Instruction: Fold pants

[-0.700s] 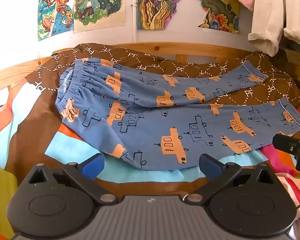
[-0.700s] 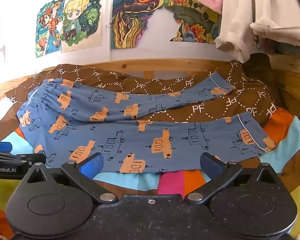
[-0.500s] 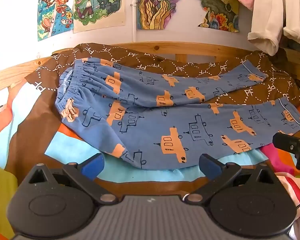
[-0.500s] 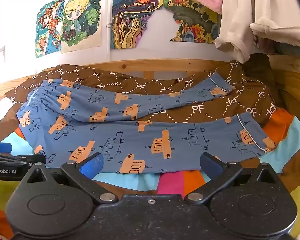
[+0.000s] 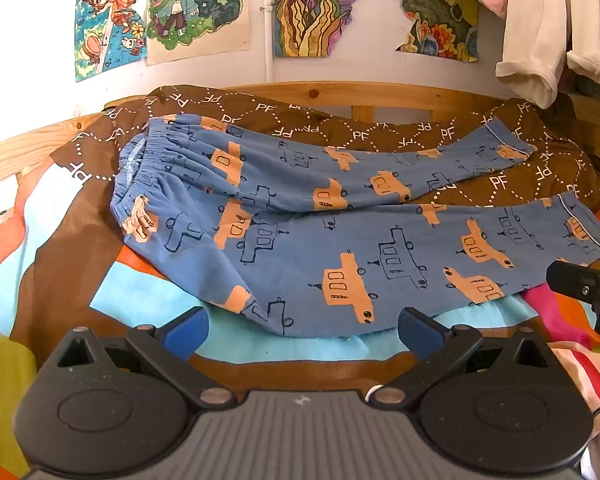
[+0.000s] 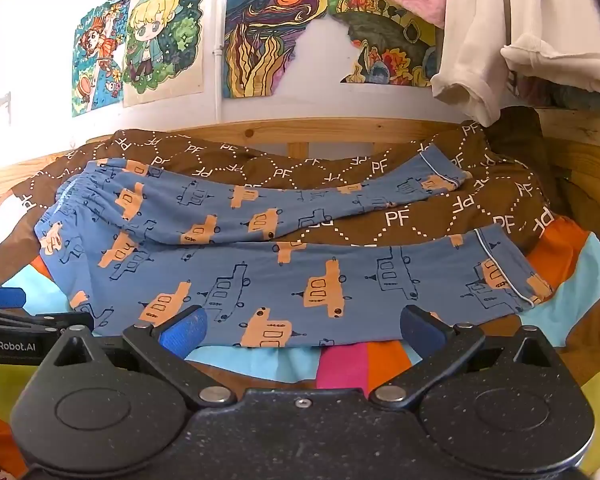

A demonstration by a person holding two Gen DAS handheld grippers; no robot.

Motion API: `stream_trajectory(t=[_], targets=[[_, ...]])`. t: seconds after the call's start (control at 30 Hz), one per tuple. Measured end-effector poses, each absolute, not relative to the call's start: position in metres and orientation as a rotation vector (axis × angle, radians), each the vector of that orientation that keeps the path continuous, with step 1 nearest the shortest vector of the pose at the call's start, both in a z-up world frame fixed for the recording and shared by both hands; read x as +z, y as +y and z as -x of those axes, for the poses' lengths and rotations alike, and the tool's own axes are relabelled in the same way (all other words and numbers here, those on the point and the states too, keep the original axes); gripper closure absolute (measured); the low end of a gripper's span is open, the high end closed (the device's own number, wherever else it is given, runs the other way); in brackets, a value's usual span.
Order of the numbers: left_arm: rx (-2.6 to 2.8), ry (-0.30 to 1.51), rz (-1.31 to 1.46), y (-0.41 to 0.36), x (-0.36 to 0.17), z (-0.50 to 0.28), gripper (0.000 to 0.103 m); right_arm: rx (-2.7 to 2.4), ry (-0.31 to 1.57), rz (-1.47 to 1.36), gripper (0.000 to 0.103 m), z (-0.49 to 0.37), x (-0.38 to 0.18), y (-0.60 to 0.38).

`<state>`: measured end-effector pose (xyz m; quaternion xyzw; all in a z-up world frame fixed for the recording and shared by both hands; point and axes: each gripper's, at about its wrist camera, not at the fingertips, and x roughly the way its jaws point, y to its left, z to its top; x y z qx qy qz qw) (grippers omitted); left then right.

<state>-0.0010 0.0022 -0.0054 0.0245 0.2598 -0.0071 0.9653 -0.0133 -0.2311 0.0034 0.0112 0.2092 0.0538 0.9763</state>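
Note:
Blue pants (image 5: 300, 232) with orange and outlined car prints lie spread on the bed, waistband at the left, both legs running right and apart. They also show in the right wrist view (image 6: 284, 276). My left gripper (image 5: 302, 328) is open and empty, just short of the near leg's lower edge. My right gripper (image 6: 302, 330) is open and empty, at the near leg's lower edge further right. The right gripper's body (image 5: 588, 288) shows at the left view's right edge; the left gripper's body (image 6: 16, 332) shows at the right view's left edge.
A brown "PF" patterned quilt (image 5: 500, 180) and a multicoloured sheet (image 5: 140, 300) cover the bed. A wooden bed rail (image 5: 340, 94) runs behind, under a wall with posters. Cream and pink clothes (image 6: 500, 40) hang at the upper right.

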Motion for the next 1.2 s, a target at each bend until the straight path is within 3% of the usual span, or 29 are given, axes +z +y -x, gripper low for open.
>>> stream_trajectory(t=[1.2], targets=[[-0.014, 0.542, -0.048, 0.0006, -0.0077, 0.0007, 0.000, 0.112, 0.432, -0.030, 0.001, 0.0118, 0.0022, -0.2297]])
